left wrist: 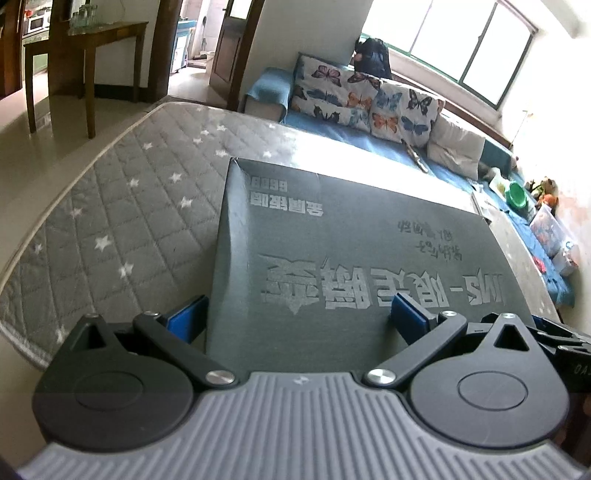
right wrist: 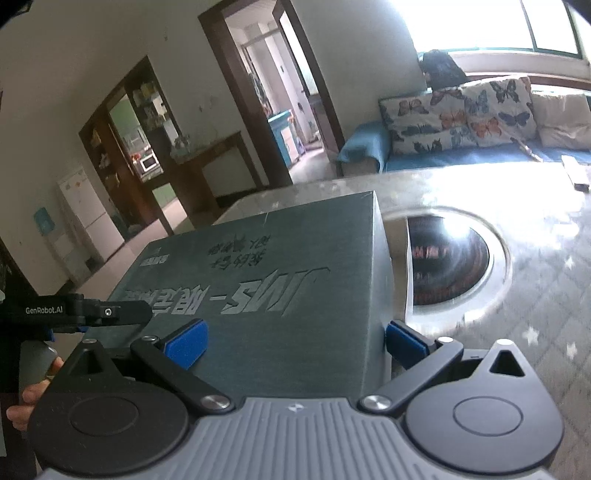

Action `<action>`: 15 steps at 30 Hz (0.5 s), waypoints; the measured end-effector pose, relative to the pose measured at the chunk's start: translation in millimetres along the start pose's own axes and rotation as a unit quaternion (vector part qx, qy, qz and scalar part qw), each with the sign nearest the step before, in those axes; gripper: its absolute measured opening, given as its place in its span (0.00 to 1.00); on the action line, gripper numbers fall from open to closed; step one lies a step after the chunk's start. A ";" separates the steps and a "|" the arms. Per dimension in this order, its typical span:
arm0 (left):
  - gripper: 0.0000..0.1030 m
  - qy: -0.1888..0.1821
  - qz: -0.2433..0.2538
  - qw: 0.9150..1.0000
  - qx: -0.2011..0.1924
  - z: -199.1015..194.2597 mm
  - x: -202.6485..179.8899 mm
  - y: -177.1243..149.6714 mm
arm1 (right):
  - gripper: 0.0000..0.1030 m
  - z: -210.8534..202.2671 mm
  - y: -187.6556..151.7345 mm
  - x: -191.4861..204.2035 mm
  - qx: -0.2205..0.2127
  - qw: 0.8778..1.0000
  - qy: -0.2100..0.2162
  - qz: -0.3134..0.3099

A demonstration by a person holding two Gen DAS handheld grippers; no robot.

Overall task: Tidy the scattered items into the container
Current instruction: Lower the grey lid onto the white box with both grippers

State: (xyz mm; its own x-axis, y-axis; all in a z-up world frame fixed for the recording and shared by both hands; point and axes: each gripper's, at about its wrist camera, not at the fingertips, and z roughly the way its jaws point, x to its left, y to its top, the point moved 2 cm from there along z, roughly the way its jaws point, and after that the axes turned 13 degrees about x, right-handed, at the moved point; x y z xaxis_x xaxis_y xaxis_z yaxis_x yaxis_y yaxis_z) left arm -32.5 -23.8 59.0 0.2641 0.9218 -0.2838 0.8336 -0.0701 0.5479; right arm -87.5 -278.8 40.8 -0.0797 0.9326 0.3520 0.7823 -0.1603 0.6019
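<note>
A dark grey-green box point(left wrist: 351, 266) with silver lettering on its closed lid fills the middle of both views. My left gripper point(left wrist: 297, 319) is open wide across the box's near left corner, with one blue pad point(left wrist: 186, 319) beside the left wall and the other over the lid. My right gripper point(right wrist: 295, 343) is also open wide, straddling the near right corner of the box point(right wrist: 277, 295), with a blue pad point(right wrist: 404, 343) against the right wall. In the right wrist view the left gripper point(right wrist: 74, 314) shows at the left, held by a hand point(right wrist: 29, 398). No loose items are visible.
The box is over a table with a grey quilted star cover point(left wrist: 129, 206). A round metal-rimmed recess point(right wrist: 454, 258) lies just right of the box. Beyond are a blue sofa with butterfly cushions point(left wrist: 369, 96), a green bowl point(left wrist: 517, 194) and a wooden side table point(left wrist: 103, 33).
</note>
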 end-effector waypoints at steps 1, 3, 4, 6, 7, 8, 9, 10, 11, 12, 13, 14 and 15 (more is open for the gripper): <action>1.00 0.000 -0.002 1.000 -0.004 2.1 -0.2 5.8 | 1.00 1.5 4.3 -0.9 -0.004 1.000 0.000 0.000; 1.00 0.000 -0.005 1.000 -0.012 6.0 0.2 16.5 | 1.00 4.5 12.8 -2.6 -0.011 1.000 0.000 0.000; 1.00 0.001 -0.007 1.000 -0.017 8.4 0.5 21.6 | 1.00 6.0 17.1 -3.4 -0.014 1.000 -0.001 0.000; 1.00 0.002 -0.010 1.000 -0.024 13.9 1.8 31.9 | 1.00 9.0 25.7 -5.1 -0.022 1.000 -0.001 0.000; 1.00 0.002 -0.013 1.000 -0.025 17.3 2.9 37.4 | 1.00 10.5 30.0 -6.0 -0.025 1.000 -0.001 0.000; 1.00 0.002 -0.016 1.000 -0.026 20.7 4.2 43.0 | 1.00 12.0 34.2 -6.8 -0.029 1.000 -0.001 0.000; 1.00 0.000 -0.018 0.999 -0.026 24.9 5.0 48.5 | 1.00 13.5 38.5 -7.7 -0.032 0.999 -0.001 0.000; 1.00 -0.001 -0.020 0.999 -0.025 29.1 5.4 53.6 | 1.00 15.1 42.8 -8.5 -0.036 0.999 -0.001 0.000; 1.00 -0.001 -0.022 0.999 -0.023 32.5 6.6 58.0 | 1.00 16.6 47.1 -9.4 -0.040 0.999 -0.002 0.000; 1.00 -0.002 -0.022 1.000 -0.023 36.1 6.7 62.7 | 1.00 19.9 51.0 -11.9 -0.039 0.999 -0.001 0.002; 1.00 -0.001 -0.020 1.000 -0.023 39.8 6.4 67.6 | 1.00 22.8 54.2 -14.2 -0.039 0.999 0.000 0.005; 1.00 0.001 -0.018 1.000 -0.023 43.6 6.1 72.5 | 1.00 25.7 58.1 -16.6 -0.039 0.999 0.000 0.007; 1.00 0.000 -0.019 1.000 -0.023 47.1 6.4 77.1 | 1.00 28.3 60.8 -18.0 -0.039 0.999 0.000 0.006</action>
State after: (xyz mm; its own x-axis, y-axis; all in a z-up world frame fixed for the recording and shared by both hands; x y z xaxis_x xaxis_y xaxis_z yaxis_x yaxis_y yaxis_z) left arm 56.3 -41.3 62.4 0.2325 0.9232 -0.3060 0.8196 -0.0166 0.5727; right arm -21.0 -296.2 50.8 -0.0703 0.9304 0.3599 0.7327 -0.1967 0.6515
